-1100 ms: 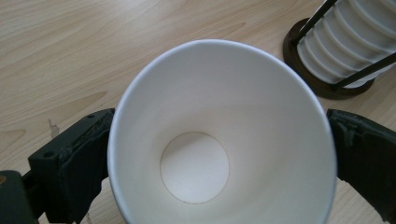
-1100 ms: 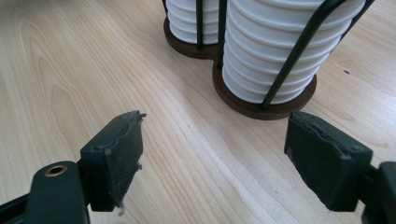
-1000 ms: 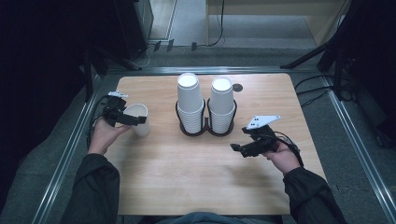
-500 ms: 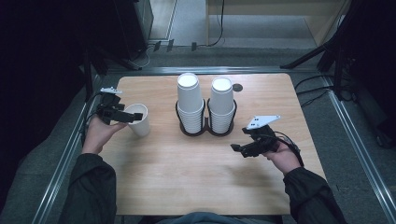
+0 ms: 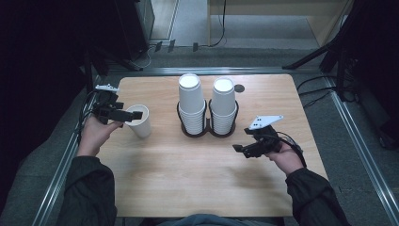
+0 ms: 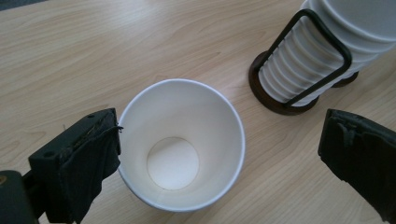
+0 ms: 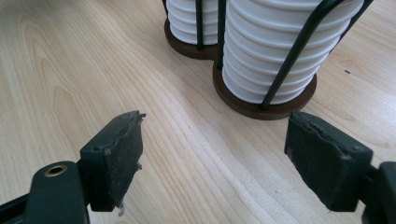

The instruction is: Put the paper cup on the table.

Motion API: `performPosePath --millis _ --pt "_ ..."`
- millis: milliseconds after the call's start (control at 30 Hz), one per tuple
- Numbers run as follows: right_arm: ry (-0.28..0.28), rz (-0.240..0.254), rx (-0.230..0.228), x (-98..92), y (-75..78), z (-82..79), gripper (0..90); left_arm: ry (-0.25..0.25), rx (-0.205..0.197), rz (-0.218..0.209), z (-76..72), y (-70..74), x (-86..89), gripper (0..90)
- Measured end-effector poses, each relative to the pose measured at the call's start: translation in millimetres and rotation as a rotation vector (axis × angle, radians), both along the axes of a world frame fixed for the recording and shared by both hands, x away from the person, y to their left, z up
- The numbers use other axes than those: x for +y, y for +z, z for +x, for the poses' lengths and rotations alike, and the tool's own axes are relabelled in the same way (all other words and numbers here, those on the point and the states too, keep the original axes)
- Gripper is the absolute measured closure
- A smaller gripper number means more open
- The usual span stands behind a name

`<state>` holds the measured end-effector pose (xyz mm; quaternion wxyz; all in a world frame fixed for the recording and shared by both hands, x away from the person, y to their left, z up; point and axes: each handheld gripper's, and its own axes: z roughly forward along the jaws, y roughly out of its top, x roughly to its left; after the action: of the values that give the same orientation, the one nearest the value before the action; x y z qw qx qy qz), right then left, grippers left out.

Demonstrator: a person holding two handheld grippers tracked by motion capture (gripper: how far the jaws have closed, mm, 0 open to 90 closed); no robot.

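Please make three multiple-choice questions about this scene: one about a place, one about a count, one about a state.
1. Where does the single cup stand?
A. left of the holder
B. right of the holder
C. inside the holder

2. How many cup stacks does the holder keep?
A. one
B. two
C. four

3. How is the single cup?
A. lying on its side
C. upside down
B. upright, mouth up

Answers:
1 A: the high view shows it near the left hand-held gripper, apart from the holder.
2 B: two stacks stand side by side.
3 B: the left gripper view looks into its open mouth.
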<state>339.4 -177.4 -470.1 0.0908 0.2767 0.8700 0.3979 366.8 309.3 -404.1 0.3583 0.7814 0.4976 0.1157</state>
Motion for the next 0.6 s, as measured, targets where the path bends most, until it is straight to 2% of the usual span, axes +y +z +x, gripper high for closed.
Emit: performPosePath --millis 100,267,300,333,367,400,433,600 --pt "0.004 -0.001 -0.001 1.2 0.4 1.1 19.9 -0.028 -0.008 -0.012 -4.8 4.7 -6.8 0.0" --pt "0.009 -0.002 -0.001 1.9 0.6 2.4 20.0 -0.046 -0.01 0.026 -8.2 5.8 -17.1 0.0" --pt "0.011 -0.003 -0.001 2.4 0.9 3.0 20.0 -0.067 -0.011 0.024 -9.5 5.9 -21.3 0.0" --pt "0.011 -0.003 -0.001 2.4 0.9 3.0 20.0 -0.067 -0.011 0.024 -9.5 5.9 -21.3 0.0" --pt "0.015 -0.002 -0.002 3.2 1.2 4.2 20.0 -0.093 -0.026 0.025 -11.1 5.6 -25.5 0.0" --pt "0.015 -0.002 -0.002 3.2 1.2 4.2 20.0 -0.093 -0.026 0.025 -11.1 5.6 -25.5 0.0" --pt "0.018 -0.002 -0.002 4.6 1.4 4.9 19.9 -0.106 -0.036 0.041 -13.1 5.1 -30.3 0.0" --pt "0.027 -0.003 -0.004 7.8 1.7 7.1 20.0 -0.143 -0.045 0.034 -17.0 3.2 -40.4 0.0"
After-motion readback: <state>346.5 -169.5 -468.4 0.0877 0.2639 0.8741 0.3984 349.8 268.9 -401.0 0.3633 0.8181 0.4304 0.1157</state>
